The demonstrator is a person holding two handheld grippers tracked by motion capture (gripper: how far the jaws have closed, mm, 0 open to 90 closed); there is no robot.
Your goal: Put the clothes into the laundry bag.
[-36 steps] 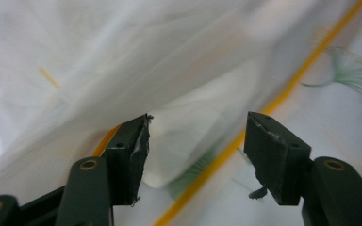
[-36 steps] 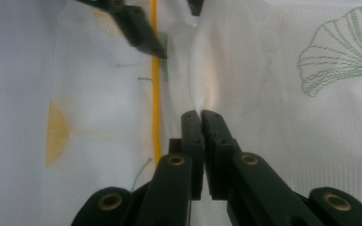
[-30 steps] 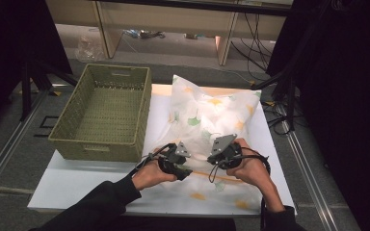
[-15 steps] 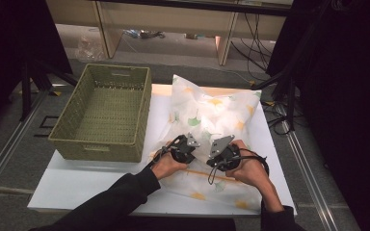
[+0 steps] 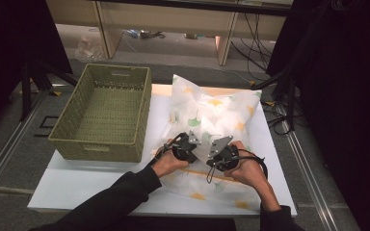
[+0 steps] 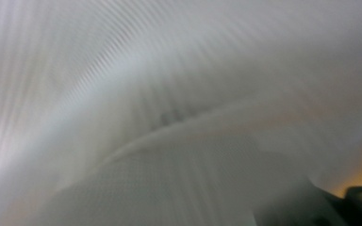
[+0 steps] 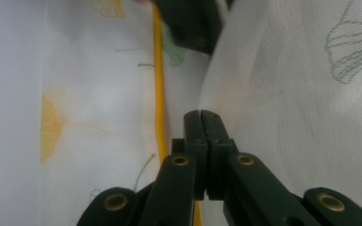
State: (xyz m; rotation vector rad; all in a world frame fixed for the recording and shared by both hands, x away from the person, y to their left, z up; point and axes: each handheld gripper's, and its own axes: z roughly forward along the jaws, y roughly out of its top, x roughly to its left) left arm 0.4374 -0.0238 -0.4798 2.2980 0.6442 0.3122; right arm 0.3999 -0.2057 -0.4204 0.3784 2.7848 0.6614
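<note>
Both tongs closer on pillowcase

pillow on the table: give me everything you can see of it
The pillow is white, in a sheer mesh-like cover printed with yellow and green ginkgo leaves, with a yellow seam line near its open end. It lies puffed on the white table, right of the green woven basket. Both grippers work at its near end: the right gripper is shut at the loose cover fabric; the left gripper rests against it.

Empty green woven basket at the left of the white table, black cables on the floor beyond
</note>
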